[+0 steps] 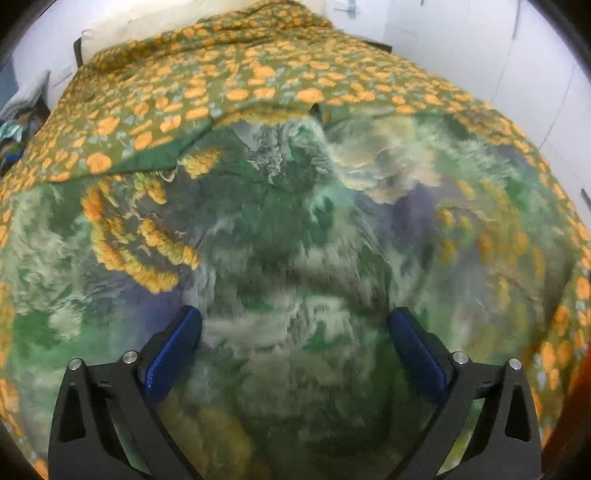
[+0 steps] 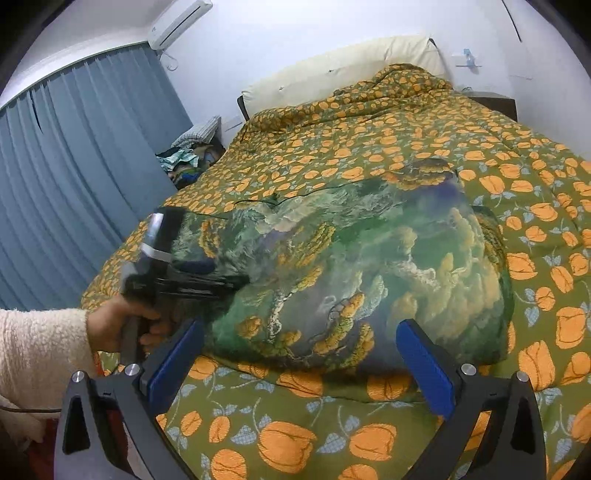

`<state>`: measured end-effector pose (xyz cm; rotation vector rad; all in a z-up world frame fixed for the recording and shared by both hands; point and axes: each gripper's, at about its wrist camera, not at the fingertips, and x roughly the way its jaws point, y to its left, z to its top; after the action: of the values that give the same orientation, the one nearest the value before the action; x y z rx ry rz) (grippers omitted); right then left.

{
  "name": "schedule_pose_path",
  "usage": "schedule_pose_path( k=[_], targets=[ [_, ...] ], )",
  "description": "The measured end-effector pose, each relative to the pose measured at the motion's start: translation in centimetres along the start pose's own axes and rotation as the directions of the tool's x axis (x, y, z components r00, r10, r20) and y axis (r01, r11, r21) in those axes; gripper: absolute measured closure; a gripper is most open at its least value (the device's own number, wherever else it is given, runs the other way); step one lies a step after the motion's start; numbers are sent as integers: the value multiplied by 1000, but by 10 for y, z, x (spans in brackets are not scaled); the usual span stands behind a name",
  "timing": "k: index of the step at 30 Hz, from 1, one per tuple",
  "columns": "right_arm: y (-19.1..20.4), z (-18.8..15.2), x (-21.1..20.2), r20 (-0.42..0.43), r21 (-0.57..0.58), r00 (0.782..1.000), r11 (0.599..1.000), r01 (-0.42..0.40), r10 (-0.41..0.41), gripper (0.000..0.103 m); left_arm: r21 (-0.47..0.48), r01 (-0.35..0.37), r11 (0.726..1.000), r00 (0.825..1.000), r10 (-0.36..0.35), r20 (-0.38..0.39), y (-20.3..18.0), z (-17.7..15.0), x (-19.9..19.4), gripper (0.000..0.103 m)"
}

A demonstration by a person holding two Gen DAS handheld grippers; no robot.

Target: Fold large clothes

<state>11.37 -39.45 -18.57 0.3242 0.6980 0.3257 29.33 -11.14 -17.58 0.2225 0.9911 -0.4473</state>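
Green-printed garment (image 2: 351,266) lies folded on the bed (image 2: 369,443); soft, light, floppy. My left tongs (image 1: 294,332) and right tongs (image 2: 298,350) gape wide, empty. I'd pinch the near edge.

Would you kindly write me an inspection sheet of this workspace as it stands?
Surface: bed under an orange-flowered quilt, rumpled towards the pillow.
Job's things: green printed garment lying folded on the quilt.
Clutter: clothes pile beside the bed.
Grippers: left gripper open, over the garment; right gripper open, at its near edge.
Cables: thin cord by the sleeve.
Surroundings: blue curtain, air conditioner, white wall.
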Motion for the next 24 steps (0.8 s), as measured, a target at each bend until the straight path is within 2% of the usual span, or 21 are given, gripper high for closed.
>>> schedule_pose_path(
  k=[4, 8, 13, 16, 21, 24],
  targets=[
    [-5, 2, -1, 16, 22, 1000, 1000, -7, 6, 0, 34, 22, 999, 999, -24, 43, -13, -22, -35, 1],
    [-2, 3, 3, 13, 19, 1000, 1000, -20, 20, 0, 103, -49, 994, 998, 51, -22, -25, -44, -3, 0],
    [0, 0, 8, -11, -15, 1000, 1000, 4, -5, 0, 76, -60, 995, 998, 62, -18, -26, -44, 7, 0],
    [-3, -2, 6, -12, -31, 999, 999, 37, -38, 0, 89, -48, 995, 999, 49, -18, -27, -46, -7, 0],
    [-23, 3, 2, 11, 38, 997, 997, 72, -73, 0, 96, -21, 995, 999, 24, -31, -29, -66, -38, 1],
    [-34, 4, 1, 17, 75, 995, 992, 101, -103, 0, 67, 13, 998, 1000, -11, -21, -29, -85, -60, 1]
  ],
)
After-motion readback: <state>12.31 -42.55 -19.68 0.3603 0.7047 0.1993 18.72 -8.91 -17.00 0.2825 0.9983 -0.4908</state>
